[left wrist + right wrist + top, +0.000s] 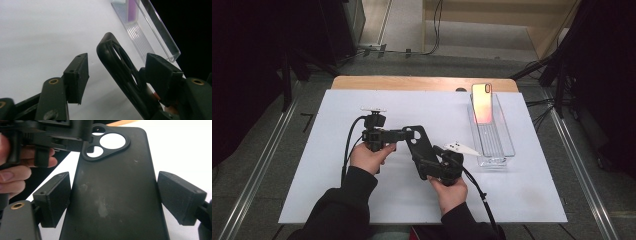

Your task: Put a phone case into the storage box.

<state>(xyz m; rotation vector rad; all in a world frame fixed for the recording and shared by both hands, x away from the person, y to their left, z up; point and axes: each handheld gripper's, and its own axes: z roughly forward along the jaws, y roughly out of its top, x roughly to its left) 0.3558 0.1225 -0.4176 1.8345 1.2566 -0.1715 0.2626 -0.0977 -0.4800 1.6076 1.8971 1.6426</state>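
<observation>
Black and matte, the phone case (418, 148) hangs above the white bench (512, 200), near its middle, held between the two grippers. Nearest the person, the right gripper (428, 167) has the case's lower end: in the right gripper view the case (112, 195) lies between the two pads, the left pad touching its edge while the right pad seems to stand just off the other edge, so I cannot tell whether this is a firm clamp. Slightly farther and to the left, the left gripper (403, 133) reaches the camera-cutout end; in the left gripper view its jaws stand apart with the case's rim (120, 67) between them, one pad against the rim and the other clear of it.

By its look the case is light, thin and probably flexible, so it should bend rather than break, and a squeeze across the open middle would buckle it. The stiffer long edges and corners are likely the best purchase.

Far right, a pink phone (482, 103) leans upright in a clear tray (507, 145).
</observation>
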